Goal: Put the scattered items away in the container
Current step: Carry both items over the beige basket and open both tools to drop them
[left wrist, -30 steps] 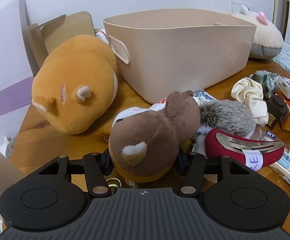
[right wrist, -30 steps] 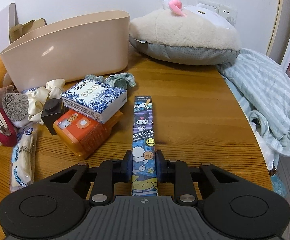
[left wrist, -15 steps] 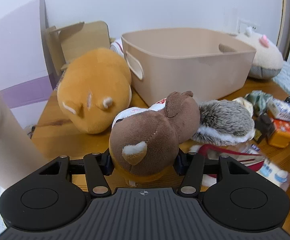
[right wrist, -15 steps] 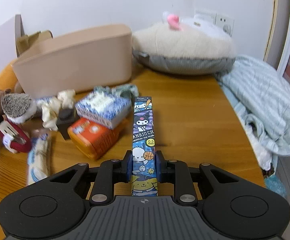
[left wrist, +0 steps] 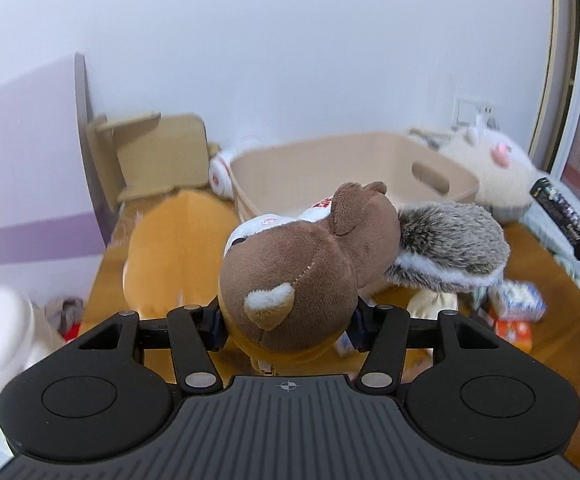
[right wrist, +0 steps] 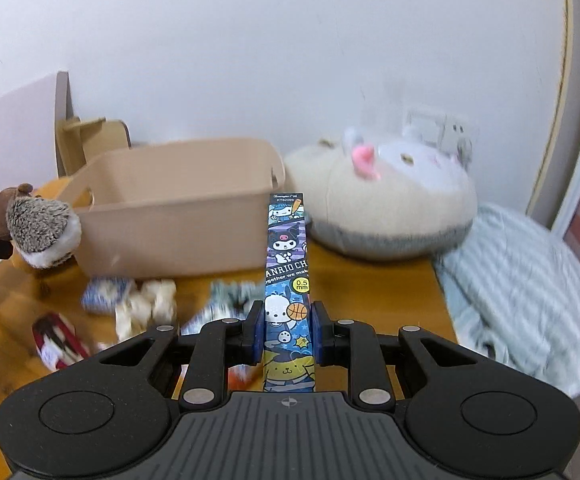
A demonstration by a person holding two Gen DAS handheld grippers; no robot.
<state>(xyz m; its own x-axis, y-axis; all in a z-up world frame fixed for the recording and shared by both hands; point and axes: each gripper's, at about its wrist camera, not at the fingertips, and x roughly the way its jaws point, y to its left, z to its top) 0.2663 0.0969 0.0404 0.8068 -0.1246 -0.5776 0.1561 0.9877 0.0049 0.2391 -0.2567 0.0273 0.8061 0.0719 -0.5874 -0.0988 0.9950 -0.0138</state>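
Grasping squirrel plush (left wrist: 309, 272) and pen box (right wrist: 288, 300), hand-held grippers (left wrist: 286, 326) (right wrist: 286, 330) face bin (right wrist: 178, 216).

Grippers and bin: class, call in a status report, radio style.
Left gripper shut on brown plush squirrel. Right gripper shut on cartoon pen box. Beige bin ahead, looks empty. Nothing blocking its opening.

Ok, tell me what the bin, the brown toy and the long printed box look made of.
Bin: likely matte beige plastic, with smooth moulded walls and a cut-out handle.
Brown toy: short plush fabric with a visible seam and a shaggy grey tail.
Box: probably glossy printed card, with sharp folded edges.
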